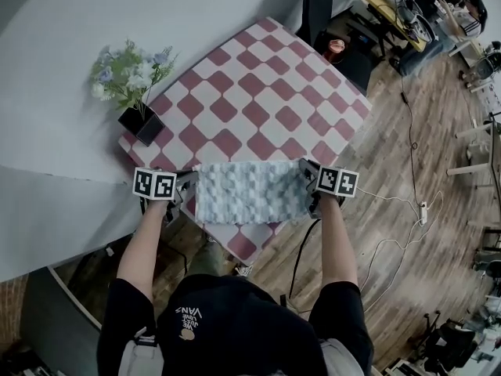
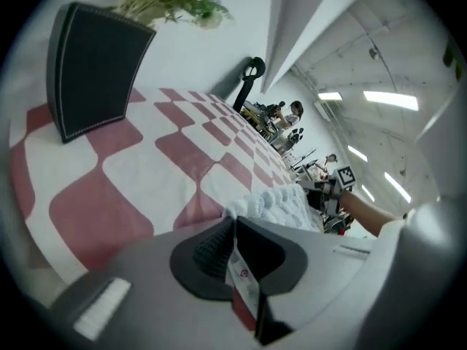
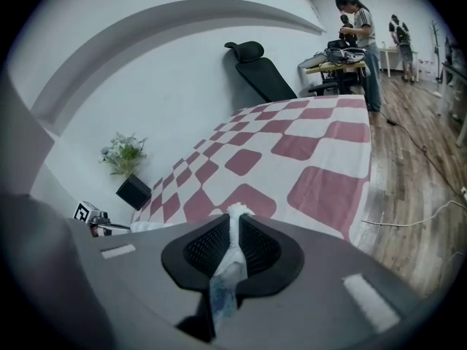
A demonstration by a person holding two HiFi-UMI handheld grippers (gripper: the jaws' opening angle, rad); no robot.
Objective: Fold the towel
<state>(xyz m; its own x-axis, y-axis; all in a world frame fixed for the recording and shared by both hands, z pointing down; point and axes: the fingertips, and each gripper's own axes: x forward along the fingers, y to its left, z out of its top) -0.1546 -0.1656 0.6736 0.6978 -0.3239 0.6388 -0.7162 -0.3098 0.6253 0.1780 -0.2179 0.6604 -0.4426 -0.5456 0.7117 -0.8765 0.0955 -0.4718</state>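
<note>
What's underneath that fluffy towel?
The red-and-white checked tablecloth shows around the towel and runs beneath it. The patch directly under it is hidden, as is whatever the cloth covers.

Table (image 1: 354,128) under red-and-white checked cloth (image 1: 266,92), black flower pot (image 1: 142,123) at left corner, towel (image 1: 249,192) at near edge

White wall (image 1: 70,61) behind a table (image 1: 266,92) in red-and-white checked cloth; a black-potted plant (image 1: 141,122) at its left corner; wood-plank floor (image 1: 407,233) on the right, a white power strip (image 1: 423,209) lying there; cluttered desks (image 1: 391,10) beyond; strip lights (image 2: 390,99) overhead.
</note>
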